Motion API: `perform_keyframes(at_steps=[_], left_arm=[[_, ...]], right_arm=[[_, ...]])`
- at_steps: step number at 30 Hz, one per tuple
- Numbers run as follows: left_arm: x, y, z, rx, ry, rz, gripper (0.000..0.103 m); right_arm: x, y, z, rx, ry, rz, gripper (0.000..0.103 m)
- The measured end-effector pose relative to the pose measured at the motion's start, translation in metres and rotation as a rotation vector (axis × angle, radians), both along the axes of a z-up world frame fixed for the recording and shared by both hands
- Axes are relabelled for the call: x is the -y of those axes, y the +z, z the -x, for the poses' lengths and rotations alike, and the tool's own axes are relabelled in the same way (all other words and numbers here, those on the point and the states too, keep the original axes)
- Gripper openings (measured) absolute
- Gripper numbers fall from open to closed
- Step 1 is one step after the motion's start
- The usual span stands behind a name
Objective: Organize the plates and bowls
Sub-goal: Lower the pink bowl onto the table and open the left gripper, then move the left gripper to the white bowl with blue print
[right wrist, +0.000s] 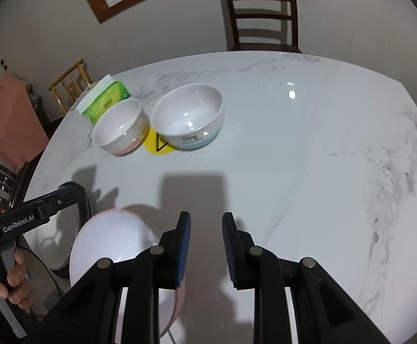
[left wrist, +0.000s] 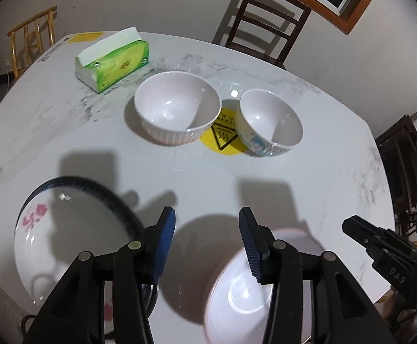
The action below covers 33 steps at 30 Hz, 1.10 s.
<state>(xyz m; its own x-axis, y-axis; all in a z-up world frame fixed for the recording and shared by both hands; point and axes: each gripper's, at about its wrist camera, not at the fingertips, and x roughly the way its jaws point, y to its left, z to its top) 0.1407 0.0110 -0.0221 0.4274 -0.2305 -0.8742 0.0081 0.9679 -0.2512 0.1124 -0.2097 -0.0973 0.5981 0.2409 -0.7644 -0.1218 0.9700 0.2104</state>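
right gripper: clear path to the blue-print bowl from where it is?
Probably yes. The right gripper has bare table between it and the blue-print bowl, nothing held between its fingers. The ribbed bowl sits close beside it, so approach from the open far side.

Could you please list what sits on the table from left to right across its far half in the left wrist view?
Tissue box → ribbed bowl → yellow sticker → printed bowl.
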Motion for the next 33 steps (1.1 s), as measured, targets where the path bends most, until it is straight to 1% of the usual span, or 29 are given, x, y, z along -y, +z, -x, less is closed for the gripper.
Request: perform_keyframes(at_steps=[6, 11, 14, 17, 20, 25, 28, 31, 33], left_arm=[[0.012, -0.002, -0.037, -0.029, -0.030, 0.039, 0.043], [0.024, -0.008, -0.068, -0.080, -0.033, 0.028, 0.043], [0.032, -0.007, -0.084, -0.083, -0.045, 0.034, 0.043], [0.040, -0.005, -0.098, -0.084, -0.054, 0.077, 0.043], [0.046, -0.007, -0.112, -0.096, -0.048, 0.098, 0.043], [0.050, -0.019, -0.127, -0.117, -0.037, 0.087, 0.042], [0.052, -0.027, -0.133, -0.134, -0.026, 0.089, 0.041], [0.050, -0.036, -0.136, -0.156, -0.017, 0.115, 0.041], [0.050, -0.040, -0.137, -0.161, -0.019, 0.119, 0.041]], right_arm=[[0.008, 0.006, -0.034, -0.010, 0.004, -0.015, 0.023], [0.010, 0.006, -0.066, -0.027, 0.006, -0.022, 0.023], [0.010, 0.007, -0.087, -0.034, 0.004, -0.041, 0.023], [0.010, 0.006, -0.108, -0.048, 0.009, -0.046, 0.023], [0.009, 0.003, -0.127, -0.070, 0.010, -0.050, 0.023], [0.001, -0.003, -0.150, -0.090, 0.022, -0.046, 0.023], [-0.005, -0.008, -0.163, -0.102, 0.015, -0.015, 0.023], [-0.009, -0.014, -0.170, -0.108, 0.016, 0.005, 0.023], [-0.012, -0.016, -0.173, -0.109, 0.017, 0.015, 0.023]])
